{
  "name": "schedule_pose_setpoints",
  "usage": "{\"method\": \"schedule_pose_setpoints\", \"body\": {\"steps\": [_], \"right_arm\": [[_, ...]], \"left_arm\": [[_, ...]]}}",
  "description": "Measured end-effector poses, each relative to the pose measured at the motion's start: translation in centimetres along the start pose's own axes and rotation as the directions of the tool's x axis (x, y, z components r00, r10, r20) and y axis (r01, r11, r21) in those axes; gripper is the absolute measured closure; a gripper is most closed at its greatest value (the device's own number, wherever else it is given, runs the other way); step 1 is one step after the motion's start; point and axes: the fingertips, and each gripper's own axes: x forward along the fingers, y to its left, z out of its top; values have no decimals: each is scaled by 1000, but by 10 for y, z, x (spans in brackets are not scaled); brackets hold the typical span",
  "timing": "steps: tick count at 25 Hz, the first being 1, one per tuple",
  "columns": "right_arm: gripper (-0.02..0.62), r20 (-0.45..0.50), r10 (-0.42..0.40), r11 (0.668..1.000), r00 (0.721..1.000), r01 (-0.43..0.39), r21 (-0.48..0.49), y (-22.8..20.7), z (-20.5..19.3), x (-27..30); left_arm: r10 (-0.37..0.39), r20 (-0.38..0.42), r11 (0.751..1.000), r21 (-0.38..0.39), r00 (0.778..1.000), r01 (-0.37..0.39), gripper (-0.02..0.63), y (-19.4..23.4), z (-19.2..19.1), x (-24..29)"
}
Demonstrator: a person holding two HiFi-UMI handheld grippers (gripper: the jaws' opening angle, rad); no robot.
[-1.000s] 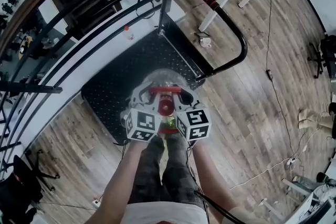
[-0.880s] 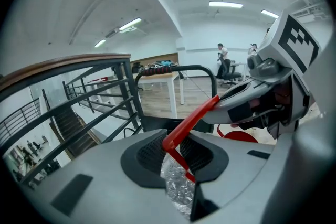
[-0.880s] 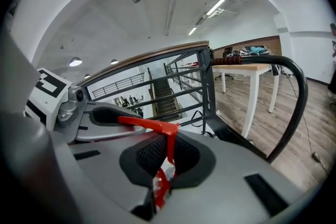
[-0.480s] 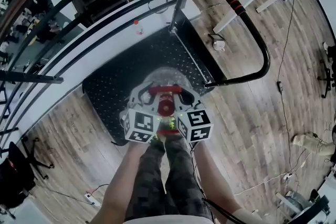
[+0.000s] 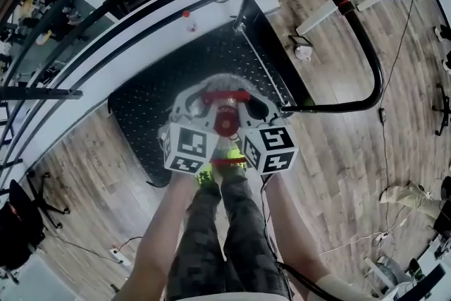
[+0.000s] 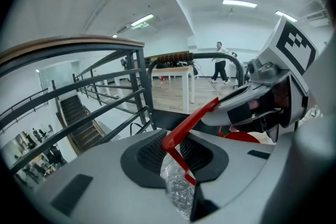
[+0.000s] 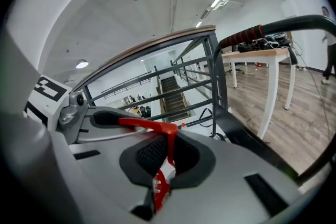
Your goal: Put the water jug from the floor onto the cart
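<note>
The water jug (image 5: 224, 83) is held by its red handle (image 5: 225, 96), which is clamped in the closed jaws of the left gripper (image 6: 178, 160) and right gripper (image 7: 161, 162) (one at each end). The cart (image 5: 151, 109) is seen beneath them.

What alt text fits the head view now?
Seen from above, the left gripper and right gripper each clamp the red handle of a clear water jug over a black cart. The person's legs show below, on a wooden floor, with a railing at left.
</note>
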Motion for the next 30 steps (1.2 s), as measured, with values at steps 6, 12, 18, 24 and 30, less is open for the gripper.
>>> {"method": "schedule_pose_setpoints", "body": {"steps": [6, 12, 18, 24, 30], "right_arm": [[577, -3, 10, 1000, 1000, -10, -17, -11, 11, 21], [577, -11, 18, 1000, 1000, -18, -22, -25, 19, 44], [577, -60, 44, 999, 997, -45, -12, -35, 25, 67], [577, -85, 56, 998, 995, -57, -12, -36, 29, 79], [577, -83, 47, 999, 995, -48, -12, -38, 25, 75]], "left_arm": [[0, 14, 1000, -2, 1000, 0, 525, 16, 6, 20], [-4, 12, 1000, -4, 1000, 4, 525, 32, 10, 43], [-13, 4, 999, -31, 1000, 13, 525, 46, 11, 63], [-22, 2, 997, -70, 1000, 22, 523, 54, 10, 68], [-58, 6, 995, -82, 998, 59, 523, 45, 9, 66]]}}
